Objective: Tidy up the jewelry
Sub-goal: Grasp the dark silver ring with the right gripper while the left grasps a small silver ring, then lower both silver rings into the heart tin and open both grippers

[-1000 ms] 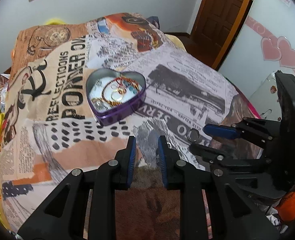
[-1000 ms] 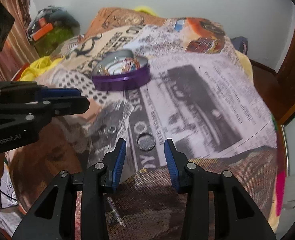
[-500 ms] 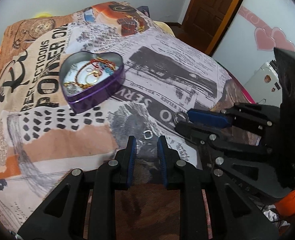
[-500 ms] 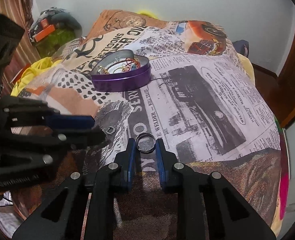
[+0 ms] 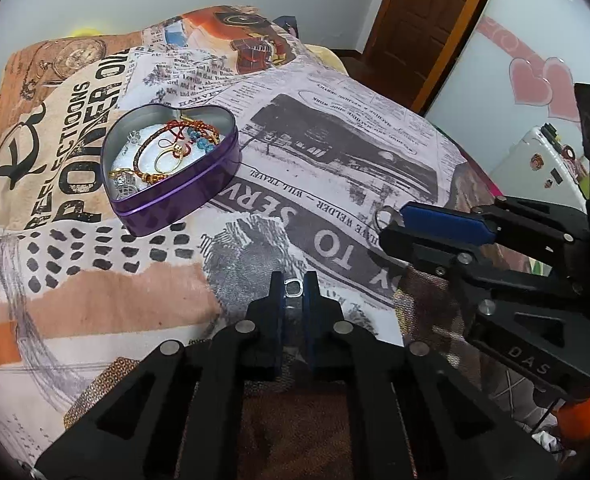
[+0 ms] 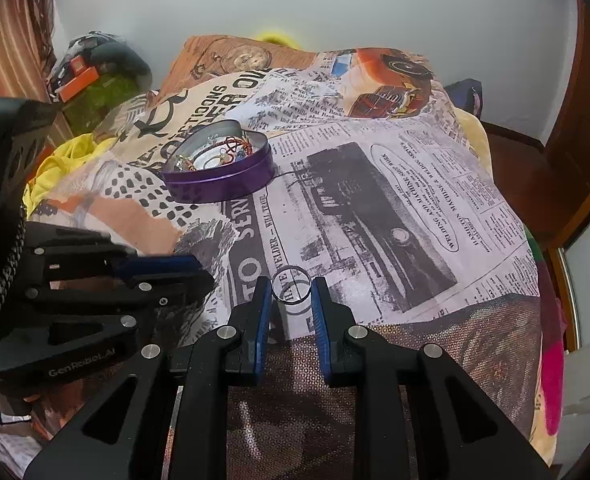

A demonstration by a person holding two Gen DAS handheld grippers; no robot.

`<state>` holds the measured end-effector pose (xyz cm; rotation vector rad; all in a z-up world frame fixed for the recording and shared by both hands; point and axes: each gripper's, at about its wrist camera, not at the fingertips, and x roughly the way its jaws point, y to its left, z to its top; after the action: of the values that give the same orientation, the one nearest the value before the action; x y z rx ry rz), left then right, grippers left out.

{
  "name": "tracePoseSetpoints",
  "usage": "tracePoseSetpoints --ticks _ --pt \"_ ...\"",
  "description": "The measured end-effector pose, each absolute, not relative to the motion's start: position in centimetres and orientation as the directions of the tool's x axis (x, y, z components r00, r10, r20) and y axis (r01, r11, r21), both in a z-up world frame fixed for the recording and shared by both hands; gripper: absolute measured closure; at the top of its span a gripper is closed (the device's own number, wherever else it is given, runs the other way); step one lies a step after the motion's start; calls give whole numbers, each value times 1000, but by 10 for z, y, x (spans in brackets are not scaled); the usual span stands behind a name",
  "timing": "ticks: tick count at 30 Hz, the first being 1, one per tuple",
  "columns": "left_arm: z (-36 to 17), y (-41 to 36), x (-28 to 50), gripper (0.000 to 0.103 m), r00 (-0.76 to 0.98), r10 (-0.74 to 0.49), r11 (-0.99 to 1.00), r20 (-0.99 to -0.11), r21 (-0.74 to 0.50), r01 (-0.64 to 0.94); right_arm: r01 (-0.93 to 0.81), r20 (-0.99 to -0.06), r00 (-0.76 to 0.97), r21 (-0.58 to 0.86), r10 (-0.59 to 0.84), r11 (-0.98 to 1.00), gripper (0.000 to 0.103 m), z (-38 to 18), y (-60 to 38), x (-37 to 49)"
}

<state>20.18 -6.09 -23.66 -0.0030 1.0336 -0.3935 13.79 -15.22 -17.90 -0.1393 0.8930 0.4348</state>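
The bed [image 5: 335, 128] under a newsprint-patterned spread carries everything. Ahead and left of both tongs sits the purple heart tin [image 5: 175, 196], lid off to receive pieces; bracelets already lie inside. The right tongs [image 6: 292, 292] pinch the large silver ring [image 6: 291, 283] upright between their tips. The left tongs [image 5: 294, 290], nearly closed, clamp a small squarish ring [image 5: 294, 287], likely bound for the tin.

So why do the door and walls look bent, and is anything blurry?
Left wrist view: fisheye lens bows the door frame, corners go black. Right wrist view: same curving; the left claw looks smeared, while the ring stays sharp.
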Motion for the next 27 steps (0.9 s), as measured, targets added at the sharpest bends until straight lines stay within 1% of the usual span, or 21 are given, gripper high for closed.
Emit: tracePoseSetpoints --ticks 9,18,27 --pt "-227 -53 197 96 478 -325 934 -816 -196 300 -428 -769 555 62 316 901 85 -173 -150 137" --pt "-199 -25 198 96 555 -299 950 -776 -190 246 -435 -747 577 60 330 898 85 -159 -145 138" --pt "-165 2 201 96 640 -275 961 -717 -187 203 -462 -713 603 54 358 885 85 -143 -131 145"
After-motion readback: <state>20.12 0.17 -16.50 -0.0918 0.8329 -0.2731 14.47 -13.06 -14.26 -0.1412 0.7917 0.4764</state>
